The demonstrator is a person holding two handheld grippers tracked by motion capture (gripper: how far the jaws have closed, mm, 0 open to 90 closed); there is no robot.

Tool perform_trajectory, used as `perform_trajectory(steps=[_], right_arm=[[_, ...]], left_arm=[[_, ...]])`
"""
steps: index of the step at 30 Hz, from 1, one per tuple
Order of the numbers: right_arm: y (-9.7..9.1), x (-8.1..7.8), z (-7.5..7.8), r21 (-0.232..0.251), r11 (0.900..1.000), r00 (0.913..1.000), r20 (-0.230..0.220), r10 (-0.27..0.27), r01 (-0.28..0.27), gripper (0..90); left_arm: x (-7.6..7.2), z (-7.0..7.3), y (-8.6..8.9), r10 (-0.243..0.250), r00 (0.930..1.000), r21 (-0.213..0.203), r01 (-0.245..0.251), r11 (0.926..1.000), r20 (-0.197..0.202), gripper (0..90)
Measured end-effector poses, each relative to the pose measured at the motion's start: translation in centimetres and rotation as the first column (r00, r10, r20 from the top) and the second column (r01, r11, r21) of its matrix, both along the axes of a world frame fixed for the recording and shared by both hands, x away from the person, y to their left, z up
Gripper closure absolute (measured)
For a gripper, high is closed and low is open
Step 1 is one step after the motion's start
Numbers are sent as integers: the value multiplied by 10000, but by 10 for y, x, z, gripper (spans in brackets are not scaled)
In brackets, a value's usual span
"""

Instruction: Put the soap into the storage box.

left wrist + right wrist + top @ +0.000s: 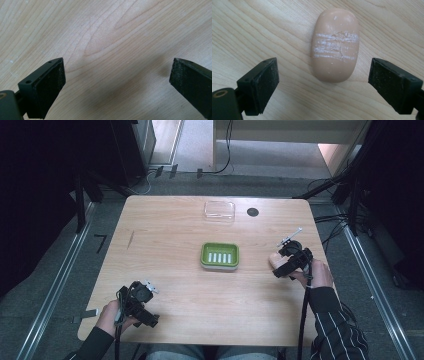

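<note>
A: Nearest first, left gripper (148, 287) sits at the near left of the table (165, 220), jaws spread wide over bare wood, nothing between them.

B: Noted. Right side?

A: Right gripper (281, 256) hangs over the peach soap bar (335, 45), jaws wide apart, pads (265, 85) clear of it. Bar lies flat, scored with white scratches.

B: Farther out?

A: Green soap dish (219, 256) mid-table, left of the bar and apart from it. Beyond, a clear lid (219, 212) beside a dark round spot (252, 212).

Soap (335, 46) right of dish (219, 255) (apart)
</note>
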State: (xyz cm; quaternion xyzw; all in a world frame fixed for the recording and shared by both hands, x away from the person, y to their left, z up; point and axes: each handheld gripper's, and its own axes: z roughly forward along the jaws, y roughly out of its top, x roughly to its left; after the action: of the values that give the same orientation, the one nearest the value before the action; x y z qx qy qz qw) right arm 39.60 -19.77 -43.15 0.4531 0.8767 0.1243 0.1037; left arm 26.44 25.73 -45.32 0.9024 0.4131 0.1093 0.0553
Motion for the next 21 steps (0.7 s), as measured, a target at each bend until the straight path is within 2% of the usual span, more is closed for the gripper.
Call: perform_trajectory(steps=[12, 16, 21], right_arm=[[2, 16, -7, 124, 9999, 9993, -376, -17, 22, 102], [4, 22, -10, 31, 9999, 9991, -408, 139, -138, 102], [4, 28, -11, 80, 10000, 9985, -538, -13, 18, 109]], left_arm=[[0, 0, 0, 30, 10000, -7, -30, 10000, 3, 8], [0, 0, 0, 39, 10000, -8, -39, 10000, 0, 8], [0, 0, 0, 23, 10000, 21, -23, 10000, 5, 8]])
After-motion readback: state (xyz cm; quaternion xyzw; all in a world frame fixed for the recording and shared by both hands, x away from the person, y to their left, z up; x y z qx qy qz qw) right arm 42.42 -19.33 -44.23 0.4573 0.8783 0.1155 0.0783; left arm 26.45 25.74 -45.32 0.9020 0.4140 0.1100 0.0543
